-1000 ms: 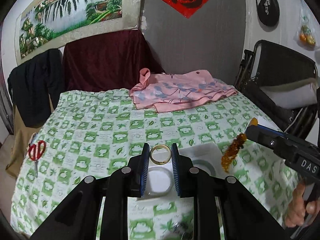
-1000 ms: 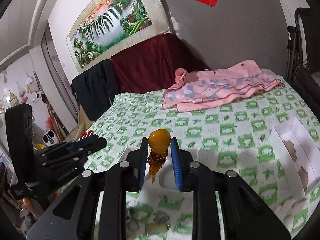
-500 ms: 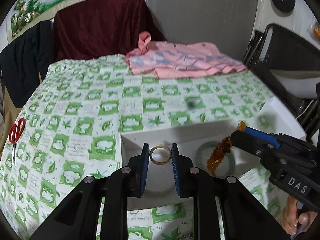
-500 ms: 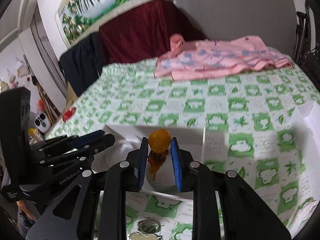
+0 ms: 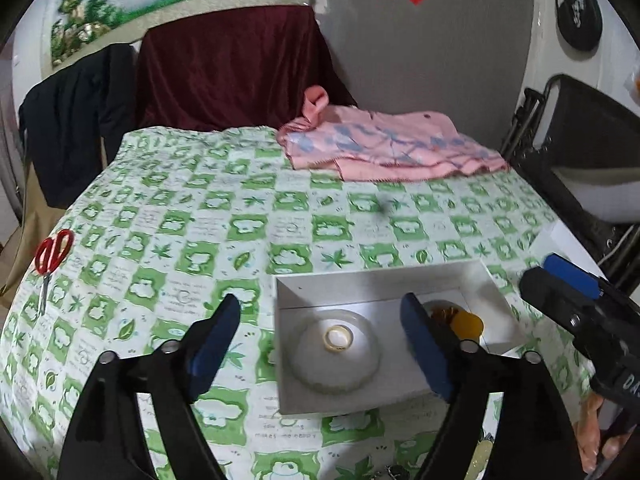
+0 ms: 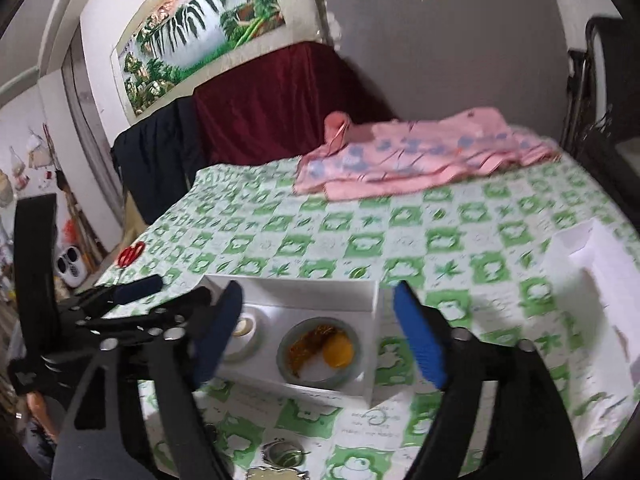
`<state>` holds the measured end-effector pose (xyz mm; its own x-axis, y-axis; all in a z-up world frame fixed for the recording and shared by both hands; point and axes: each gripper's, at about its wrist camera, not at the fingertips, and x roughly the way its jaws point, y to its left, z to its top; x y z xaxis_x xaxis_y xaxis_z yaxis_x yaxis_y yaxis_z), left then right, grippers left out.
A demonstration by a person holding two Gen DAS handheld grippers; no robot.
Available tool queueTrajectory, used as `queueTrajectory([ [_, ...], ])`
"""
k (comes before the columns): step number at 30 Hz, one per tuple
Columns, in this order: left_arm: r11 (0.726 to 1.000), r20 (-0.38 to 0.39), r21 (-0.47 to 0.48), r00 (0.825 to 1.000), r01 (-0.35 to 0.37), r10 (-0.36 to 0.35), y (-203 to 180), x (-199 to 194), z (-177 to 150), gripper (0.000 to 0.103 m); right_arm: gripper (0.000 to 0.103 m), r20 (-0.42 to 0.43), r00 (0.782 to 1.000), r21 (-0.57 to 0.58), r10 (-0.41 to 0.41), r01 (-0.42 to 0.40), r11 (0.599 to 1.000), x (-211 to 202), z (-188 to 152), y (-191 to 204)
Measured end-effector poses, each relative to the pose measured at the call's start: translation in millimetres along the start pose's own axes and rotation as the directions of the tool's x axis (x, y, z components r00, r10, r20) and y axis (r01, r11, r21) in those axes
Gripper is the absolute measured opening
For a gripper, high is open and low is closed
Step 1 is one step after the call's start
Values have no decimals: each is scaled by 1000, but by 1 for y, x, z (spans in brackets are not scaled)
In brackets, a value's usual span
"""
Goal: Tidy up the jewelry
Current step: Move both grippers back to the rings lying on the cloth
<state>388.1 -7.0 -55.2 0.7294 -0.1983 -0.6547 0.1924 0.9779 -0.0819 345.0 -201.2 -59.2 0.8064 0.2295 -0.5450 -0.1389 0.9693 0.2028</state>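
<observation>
A green-and-white checked cloth (image 5: pixel 224 216) covers the counter, with a pink folded garment (image 5: pixel 392 152) lying at its far edge. Near the front sits a white box (image 5: pixel 360 284), open at the top, and a second white box (image 6: pixel 592 256) stands well apart to the right.

Inside the first box are two pale round dishes side by side. The left dish (image 5: pixel 336 360) carries a small gold ring (image 5: pixel 339 336) at its middle. The right dish (image 6: pixel 318 354) carries an amber bead strand with a round orange pendant (image 6: pixel 338 350).

The left hand-held gripper (image 5: pixel 320 340) hovers over the box with its jaws opening, spread wide on either side of the ring's dish; nothing is pressed between them. The right hand-held gripper (image 6: pixel 318 340) is likewise opening, wide apart above the pendant's dish, and grips nothing.

Red scissors (image 5: pixel 52 256) lie at the cloth's left edge. A few more small metal pieces (image 6: pixel 284 454) lie on the cloth in front of the box, too blurred to tell apart.
</observation>
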Motion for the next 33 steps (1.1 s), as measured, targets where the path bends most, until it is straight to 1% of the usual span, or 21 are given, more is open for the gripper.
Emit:
queueTrajectory([
  [1,1000,7,-10,1000,-10,10,2,-2,0,85,94,15,1000,1,-19,19,1000,-2,-1,-1],
  [3,1000,11,-19,1000,-20,20,6,-4,0,88,96,24,999,9,-32,31,999,-3,-1,-4],
  [6,998,13,-24,999,-50,50,9,-7,-3,90,96,12,1000,32,-7,7,999,-6,-5,-10],
  [10,997,15,-7,997,-76,76,10,-14,-12,91,96,-3,1000,54,22,-22,998,-14,-15,-13],
  [16,992,11,33,993,-122,121,13,-31,-39,93,96,-25,999,47,20,-19,999,-29,-38,-11],
  [18,991,2,32,992,-129,129,16,-35,-47,94,96,-35,999,59,23,-21,998,-34,-48,-13],
  [22,993,-36,13,992,-117,117,22,-41,-64,94,96,-74,996,104,52,-44,994,-42,-68,-16],
  [25,995,-68,7,993,-98,99,24,-43,-76,94,96,-111,992,103,52,-41,994,-47,-80,-11],
  [28,996,-82,20,993,-87,88,20,-47,-86,94,96,-155,988,43,2,5,999,-47,-92,1],
  [30,997,-91,36,993,-71,74,15,-49,-91,94,96,-194,981,-3,-31,31,1000,-44,-97,10],
  [33,996,-110,80,993,-30,39,4,-51,-100,94,96,-208,977,8,-44,47,999,-42,-99,6],
])
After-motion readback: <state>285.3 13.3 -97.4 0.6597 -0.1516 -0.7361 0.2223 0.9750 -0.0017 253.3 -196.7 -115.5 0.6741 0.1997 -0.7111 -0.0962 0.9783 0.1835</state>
